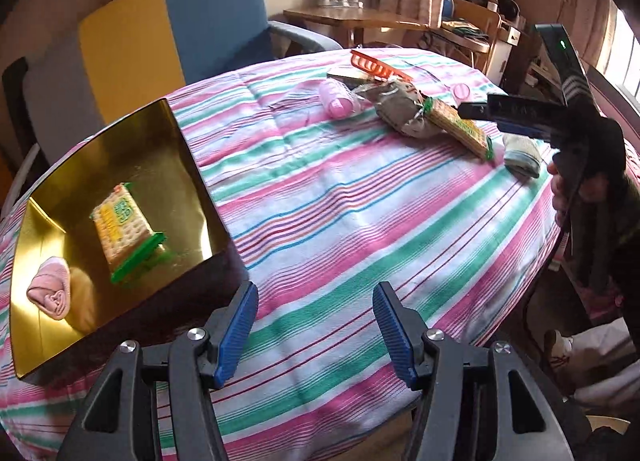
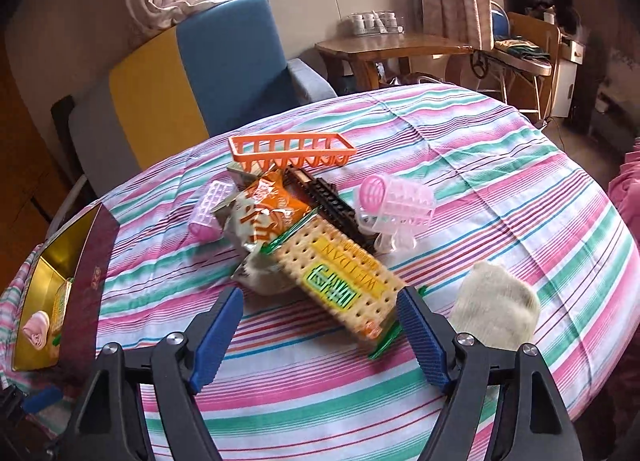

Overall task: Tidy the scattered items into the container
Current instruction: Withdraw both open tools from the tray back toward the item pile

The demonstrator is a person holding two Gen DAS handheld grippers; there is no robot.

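Right up close, the right claw [image 2: 320, 335] hangs wide open with its blue ribbed pads either side of the near end of a long cracker packet with green ends and yellow label [image 2: 340, 281], gripping nothing yet; the packet lies tilted, propped on the heap, which looks like why it's the easy pick. Behind it sit an orange and white crinkly snack bag [image 2: 264, 217], a dark brown ridged bar [image 2: 332, 201], two pink plastic hair rollers [image 2: 394, 201] and an orange slatted plastic rack [image 2: 292, 151]. A rolled cream sock [image 2: 496, 311] lies just right of the claw, apart from the pile. Over to the left, the gold-lined box with dark red walls [image 1: 188, 149] sits at the edge of the striped-cloth worktop [image 1: 340, 221], already holding a second cracker packet [image 1: 124, 227] and a rolled pink cloth [image 1: 50, 293]. The left claw [image 1: 316, 331] waits beside the box, spread open and empty. Broad bare cloth between heap and box gives a clear carrying lane.
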